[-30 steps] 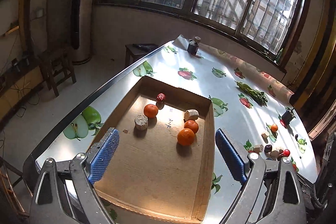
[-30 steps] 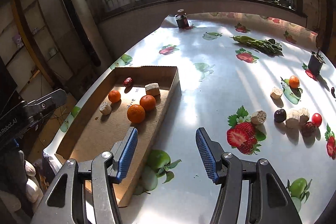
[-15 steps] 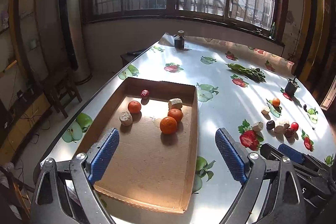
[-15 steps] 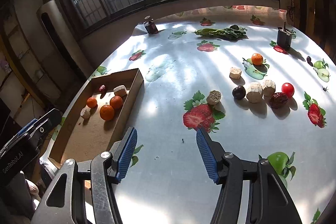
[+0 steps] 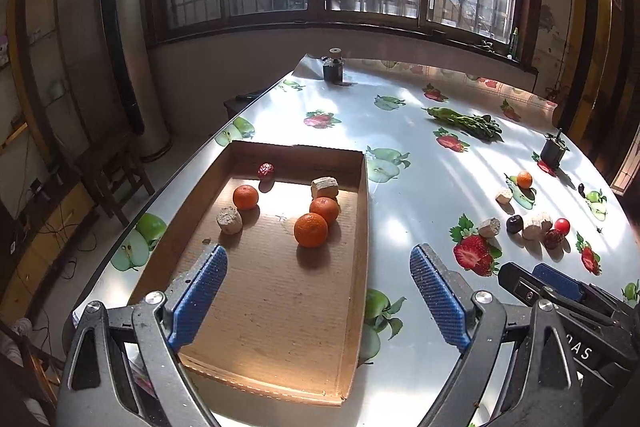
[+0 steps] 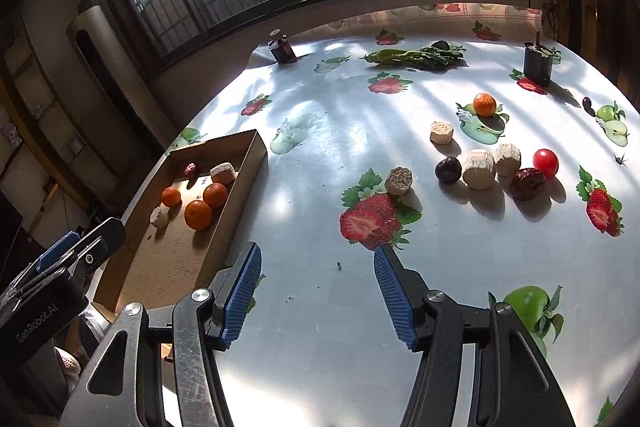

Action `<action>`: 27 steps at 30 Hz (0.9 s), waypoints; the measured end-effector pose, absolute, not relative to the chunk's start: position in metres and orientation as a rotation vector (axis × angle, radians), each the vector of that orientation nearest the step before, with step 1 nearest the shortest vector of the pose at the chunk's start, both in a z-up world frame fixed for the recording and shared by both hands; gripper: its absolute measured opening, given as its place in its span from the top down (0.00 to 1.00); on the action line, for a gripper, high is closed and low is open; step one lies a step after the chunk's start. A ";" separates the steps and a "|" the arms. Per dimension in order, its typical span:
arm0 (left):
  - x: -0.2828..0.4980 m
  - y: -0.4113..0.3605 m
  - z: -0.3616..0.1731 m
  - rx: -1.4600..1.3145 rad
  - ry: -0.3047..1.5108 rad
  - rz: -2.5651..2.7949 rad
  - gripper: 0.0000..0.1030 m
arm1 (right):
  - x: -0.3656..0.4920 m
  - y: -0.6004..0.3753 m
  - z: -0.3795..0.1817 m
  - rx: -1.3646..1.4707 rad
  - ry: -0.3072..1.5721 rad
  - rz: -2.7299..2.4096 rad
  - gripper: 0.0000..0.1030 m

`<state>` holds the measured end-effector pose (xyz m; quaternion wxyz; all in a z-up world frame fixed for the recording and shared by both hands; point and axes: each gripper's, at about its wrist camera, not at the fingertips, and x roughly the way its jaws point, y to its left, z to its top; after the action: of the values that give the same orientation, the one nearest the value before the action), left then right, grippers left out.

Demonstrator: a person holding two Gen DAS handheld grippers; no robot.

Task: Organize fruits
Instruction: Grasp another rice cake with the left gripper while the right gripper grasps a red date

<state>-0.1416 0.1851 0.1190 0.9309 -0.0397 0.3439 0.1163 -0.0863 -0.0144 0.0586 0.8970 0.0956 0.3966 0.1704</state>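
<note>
A shallow cardboard tray (image 5: 256, 343) (image 6: 160, 267) lies at the table's left edge. It holds three oranges (image 5: 311, 230) (image 6: 197, 214), two beige cork-like chunks (image 5: 229, 221) and a red date (image 5: 266, 169). Loose items lie on the table to the right: an orange (image 6: 484, 104), several beige chunks (image 6: 478, 169), a dark plum (image 6: 448, 169), a red date (image 6: 527, 183) and a cherry tomato (image 6: 545, 160). My left gripper (image 5: 318, 297) is open and empty over the tray's near end. My right gripper (image 6: 318, 297) is open and empty above the bare tablecloth, short of the loose items.
The table wears a glossy fruit-print cloth (image 6: 320, 131). Green vegetables (image 6: 416, 57) lie at the back. A dark jar (image 6: 283, 51) and a small dark pot (image 6: 538, 61) stand near the far edge. A small dark fruit (image 6: 587, 103) lies at far right.
Both grippers have swung to the right. The loose fruit group has come into the middle of the right wrist view. Both stay open and empty.
</note>
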 end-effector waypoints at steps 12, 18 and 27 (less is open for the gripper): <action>-0.135 0.180 0.110 -0.122 0.756 0.150 0.10 | -0.080 -0.086 0.078 0.251 0.773 0.220 0.38; -0.120 0.166 0.093 -0.164 0.822 0.069 0.10 | -0.073 -0.159 0.075 0.233 0.806 0.040 0.35; -0.093 0.131 0.092 -0.087 0.870 -0.011 0.10 | -0.037 -0.209 0.067 0.275 0.902 0.008 0.35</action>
<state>-0.0928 0.1309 0.0917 0.9059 -0.0420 0.4214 -0.0053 -0.0371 -0.2092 0.0667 0.8910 0.1323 0.4343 0.0040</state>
